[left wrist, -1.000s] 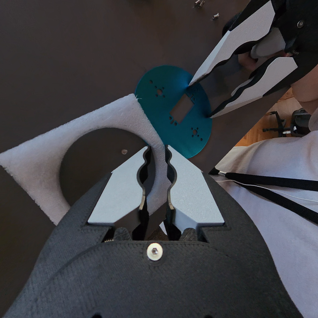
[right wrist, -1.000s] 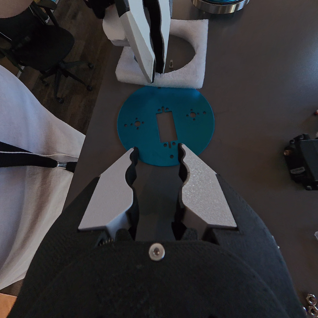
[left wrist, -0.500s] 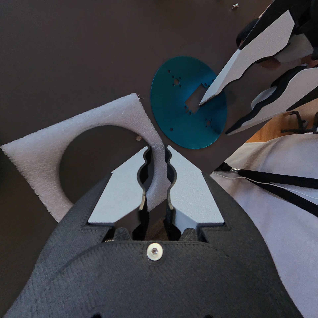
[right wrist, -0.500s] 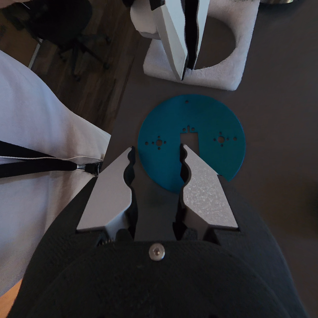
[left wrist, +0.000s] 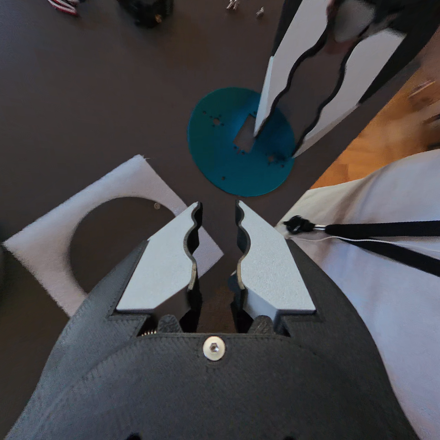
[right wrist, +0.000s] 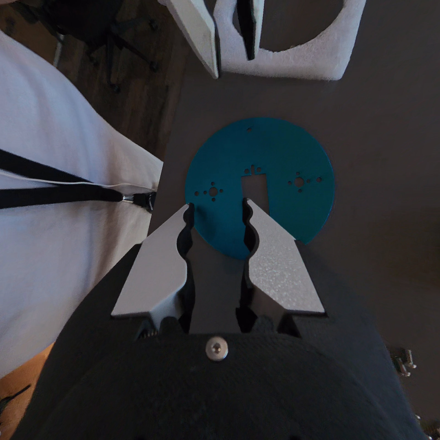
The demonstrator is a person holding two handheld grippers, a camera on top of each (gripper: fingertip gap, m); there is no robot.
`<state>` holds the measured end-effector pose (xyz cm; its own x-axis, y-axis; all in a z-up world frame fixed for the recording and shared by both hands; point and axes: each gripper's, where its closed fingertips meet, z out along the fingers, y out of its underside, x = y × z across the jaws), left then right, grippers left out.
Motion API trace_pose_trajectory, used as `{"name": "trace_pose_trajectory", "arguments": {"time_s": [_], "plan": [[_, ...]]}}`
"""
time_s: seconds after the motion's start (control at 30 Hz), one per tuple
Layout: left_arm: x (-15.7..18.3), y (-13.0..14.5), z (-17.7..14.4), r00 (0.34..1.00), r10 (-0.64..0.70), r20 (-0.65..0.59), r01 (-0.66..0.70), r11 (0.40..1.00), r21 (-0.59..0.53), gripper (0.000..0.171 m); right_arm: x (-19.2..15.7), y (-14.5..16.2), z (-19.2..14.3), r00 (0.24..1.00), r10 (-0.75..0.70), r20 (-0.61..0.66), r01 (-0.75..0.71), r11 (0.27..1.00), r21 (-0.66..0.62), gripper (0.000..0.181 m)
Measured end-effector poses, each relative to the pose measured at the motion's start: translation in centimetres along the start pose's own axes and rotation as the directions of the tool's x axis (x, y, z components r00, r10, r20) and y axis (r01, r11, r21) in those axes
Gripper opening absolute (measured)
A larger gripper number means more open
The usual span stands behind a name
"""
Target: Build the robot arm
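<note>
A teal round plate with a rectangular slot and small holes lies flat on the dark table near its edge. My right gripper is open over the plate's near part, with one fingertip at the slot and the other at the rim. It also shows in the left wrist view, over the plate. My left gripper is open and empty above a corner of a white foam square with a round cut-out. In the right wrist view this gripper hangs over the foam.
A small screw lies inside the foam's cut-out. Loose screws, a black part and red-and-white wires lie at the far side. More screws lie at the right. A person's white shirt is beside the table edge. Across from one pair of fingers to the other is roughly 10 centimetres. To reach the foam in a straight line is about 4 centimetres for my left fingers, about 12 centimetres for my right. From the left gripper's tips to the white foam square is close to 6 centimetres.
My left gripper has opened and let go of the foam, which now lies on the table. My right gripper has moved forward over the teal plate, still open.
</note>
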<state>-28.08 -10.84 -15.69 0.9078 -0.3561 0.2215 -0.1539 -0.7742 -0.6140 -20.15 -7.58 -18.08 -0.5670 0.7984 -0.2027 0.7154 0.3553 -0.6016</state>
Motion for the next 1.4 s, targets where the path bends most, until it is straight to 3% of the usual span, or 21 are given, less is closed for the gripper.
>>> {"name": "trace_pose_trajectory", "arguments": {"time_s": [0.13,0.2,0.27,0.33,0.63,0.8,0.9,1.0,1.1,1.2,1.4], "plan": [[-2.0,-0.1,-1.8,0.991,0.056,0.123,-0.063,0.997,0.049,0.023,0.3,0.2,-0.3,1.000,-0.011,-0.013,0.011,1.000,0.026,0.046],[-3.9,0.4,-2.4,0.985,0.066,0.156,-0.070,0.997,0.015,0.026,0.4,0.0,-0.2,1.000,-0.004,-0.011,0.005,0.999,0.044,0.047],[-4.5,2.0,-1.8,0.994,0.045,0.101,-0.036,0.996,-0.084,0.036,0.5,-0.1,-0.1,1.000,-0.004,-0.007,0.004,0.999,0.050,0.047],[-4.3,2.6,-0.9,0.999,0.003,0.045,0.002,0.994,-0.106,0.039,0.5,-0.2,-0.1,1.000,-0.009,-0.008,0.009,0.999,0.052,0.047],[-3.3,1.1,0.9,1.000,-0.008,0.028,0.010,0.997,-0.076,0.046,0.5,-0.1,-0.1,1.000,-0.008,0.005,0.007,0.997,0.083,0.047],[-3.7,-0.1,-1.9,0.991,-0.034,0.127,0.031,0.999,0.022,0.051,0.3,0.1,-1.3,0.997,-0.068,-0.035,0.073,0.988,0.137,0.055],[-0.7,-0.7,-1.3,0.982,0.137,0.127,-0.139,0.990,0.004,0.047,-1.2,-0.3,-2.0,0.986,-0.164,-0.017,0.163,0.961,0.224,0.070],[3.4,-1.1,1.2,0.948,0.316,0.040,-0.317,0.949,0.000,0.050,-1.8,-0.1,-1.4,0.964,-0.262,-0.053,0.268,0.944,0.193,0.085],[4.4,-1.3,2.8,0.905,0.423,0.035,-0.424,0.906,0.020,0.053,-1.5,-0.2,-0.6,0.982,-0.191,0.011,0.186,0.966,0.181,0.096],[4.8,-0.5,4.2,0.894,0.448,0.009,-0.448,0.894,-0.016,0.068,-1.8,-0.1,-0.1,0.987,-0.126,0.104,0.106,0.979,0.176,0.095],[5.8,-0.6,5.0,0.849,0.524,0.072,-0.525,0.851,0.000,0.061,-3.4,0.4,0.2,0.975,-0.180,0.129,0.163,0.977,0.136,0.076]]}}
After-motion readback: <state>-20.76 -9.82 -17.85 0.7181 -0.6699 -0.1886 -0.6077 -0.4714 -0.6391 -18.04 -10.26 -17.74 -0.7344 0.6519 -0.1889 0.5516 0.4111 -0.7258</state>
